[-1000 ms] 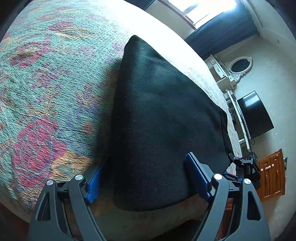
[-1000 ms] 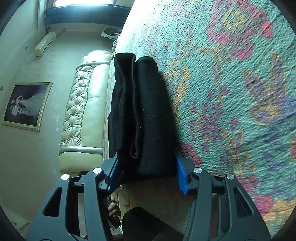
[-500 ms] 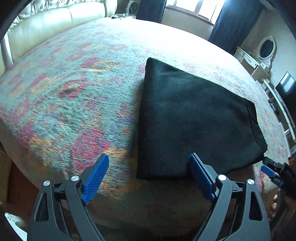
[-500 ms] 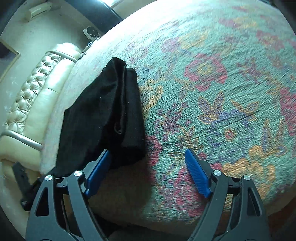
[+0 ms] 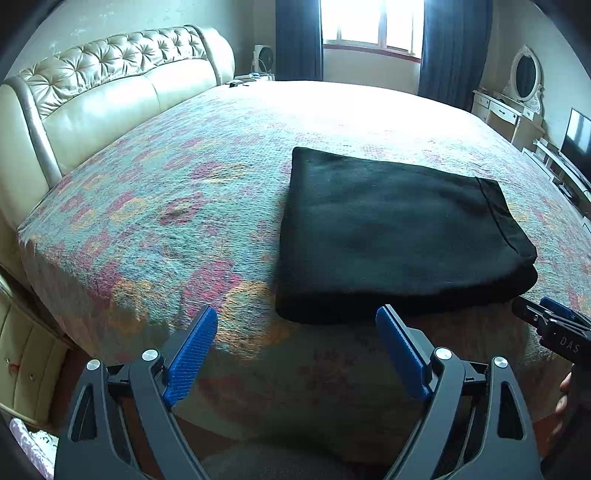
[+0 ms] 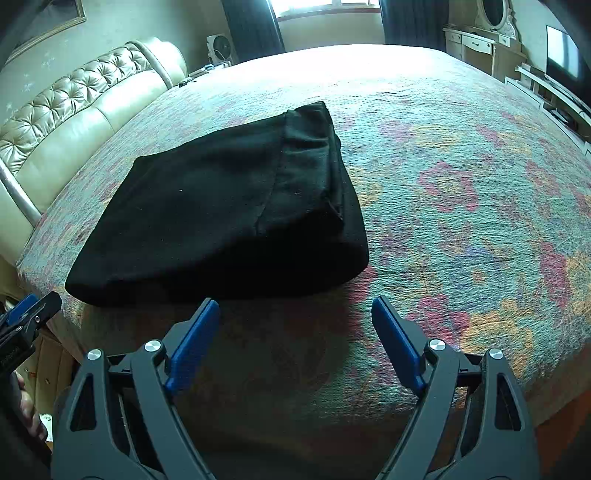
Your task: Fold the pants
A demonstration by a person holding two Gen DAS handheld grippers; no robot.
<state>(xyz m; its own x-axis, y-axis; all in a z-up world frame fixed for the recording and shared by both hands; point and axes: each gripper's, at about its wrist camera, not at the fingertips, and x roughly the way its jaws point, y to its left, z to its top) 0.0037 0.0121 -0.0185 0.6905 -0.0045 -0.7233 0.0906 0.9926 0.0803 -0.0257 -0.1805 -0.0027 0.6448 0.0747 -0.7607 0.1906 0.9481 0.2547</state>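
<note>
The black pants (image 5: 391,236) lie folded into a flat stack near the front edge of the floral bedspread (image 5: 177,206). From the right wrist view the same pants (image 6: 221,218) show layered edges on their right side. My left gripper (image 5: 295,350) hovers open just in front of the stack's near left corner, with nothing between its blue pads. My right gripper (image 6: 293,339) is also open and empty, pulled back in front of the stack's near right corner. Its tip appears at the right edge of the left wrist view, as the right gripper (image 5: 546,317).
A tufted cream headboard (image 5: 110,92) runs along the left side of the bed. A window with dark curtains (image 5: 369,26) is at the back. A dresser with an oval mirror (image 5: 524,77) and a television (image 5: 576,136) stand at the right. The bed edge drops off just below both grippers.
Both grippers let go of the folded pants, opened wider and drew back and up from the bed edge while rolling level. The pants stay flat on the bed.
</note>
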